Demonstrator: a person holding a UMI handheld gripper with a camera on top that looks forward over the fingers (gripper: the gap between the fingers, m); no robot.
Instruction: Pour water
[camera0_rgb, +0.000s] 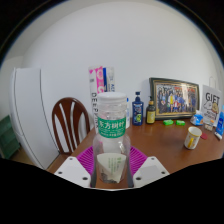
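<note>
A clear plastic water bottle (111, 135) with a green and white label stands upright between my fingers, its white cap uppermost. My gripper (111, 166) is shut on the bottle's lower body, with the magenta pads (85, 160) pressed against both sides. The bottle is lifted over the brown wooden table (165, 142). A yellow-and-white cup (193, 137) stands on the table, off to the right and beyond the fingers.
A wooden chair (70, 122) stands at the table's left end, next to a white cabinet (28, 115). At the table's back are two small dark bottles (138, 108), a framed picture (174, 98), a box marked GIFT (211, 100) and small green and blue items.
</note>
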